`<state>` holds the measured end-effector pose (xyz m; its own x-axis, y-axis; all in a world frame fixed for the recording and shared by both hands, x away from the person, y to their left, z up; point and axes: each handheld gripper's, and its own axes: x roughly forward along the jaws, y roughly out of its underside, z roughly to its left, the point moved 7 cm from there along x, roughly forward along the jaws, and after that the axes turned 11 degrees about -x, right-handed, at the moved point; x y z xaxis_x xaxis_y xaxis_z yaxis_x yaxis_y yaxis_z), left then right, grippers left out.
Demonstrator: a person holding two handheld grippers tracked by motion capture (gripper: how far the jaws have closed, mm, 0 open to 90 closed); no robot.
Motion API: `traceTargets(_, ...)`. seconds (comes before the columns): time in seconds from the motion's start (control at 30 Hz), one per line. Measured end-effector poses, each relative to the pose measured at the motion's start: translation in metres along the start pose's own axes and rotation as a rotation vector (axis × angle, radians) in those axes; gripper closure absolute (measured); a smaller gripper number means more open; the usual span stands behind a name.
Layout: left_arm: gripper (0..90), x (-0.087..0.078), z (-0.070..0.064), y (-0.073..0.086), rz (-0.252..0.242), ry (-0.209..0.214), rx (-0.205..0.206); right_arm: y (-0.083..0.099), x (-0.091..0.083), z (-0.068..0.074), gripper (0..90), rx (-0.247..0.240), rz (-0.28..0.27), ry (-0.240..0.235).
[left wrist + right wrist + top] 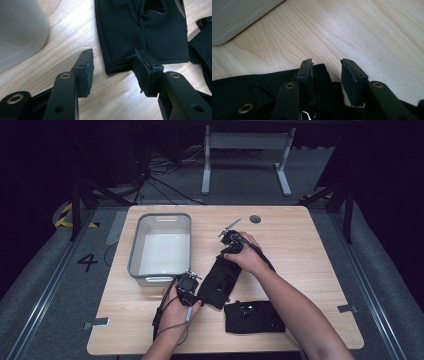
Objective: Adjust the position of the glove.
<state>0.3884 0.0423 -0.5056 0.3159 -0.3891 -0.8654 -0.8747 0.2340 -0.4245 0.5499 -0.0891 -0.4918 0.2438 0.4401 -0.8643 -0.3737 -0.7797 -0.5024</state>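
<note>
A black glove [217,282] lies slantwise on the wooden table [300,250] between my two grippers. My left gripper [192,287] is at the glove's near-left end. In the left gripper view it [113,67] stands open, with the glove's cuff [140,32] just beyond the jaws and its hem corner against the right pad [142,72]. My right gripper [230,247] is at the glove's far end, under the person's hand. In the right gripper view it [327,70] is open, straddling the tip of the black fabric [320,75].
A grey plastic bin [135,252] stands left of the glove, its corner close to the left gripper [20,30] and visible in the right gripper view [237,17]. A second black glove [254,316] lies near the table's front edge. A round grommet [255,219] sits at the back.
</note>
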Motion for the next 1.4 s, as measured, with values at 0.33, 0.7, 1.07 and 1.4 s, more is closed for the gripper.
traceTargets(0.33, 76.8, 0.003, -0.004, -0.001, -0.003, 0.014, 0.038, -0.001, 0.009, 0.008, 68.8, -0.051, 0.05, -0.011)
traceTargets(0.7, 86.2, -0.002, -0.003, -0.003, -0.035, 0.027, 0.024, -0.002, -0.008, 0.007, 88.9, -0.037, 0.0, 0.004)
traceTargets(1.07, 86.1, -0.029, -0.014, -0.016, -0.116, 0.05, 0.07, 0.004, -0.074, 0.007, 89.1, -0.005, -0.184, 0.016)
traceTargets(1.4, 86.0, -0.048, -0.024, -0.034, -0.181, 0.062, 0.112, 0.025, -0.12, 0.01, 89.2, 0.022, -0.303, 0.039)
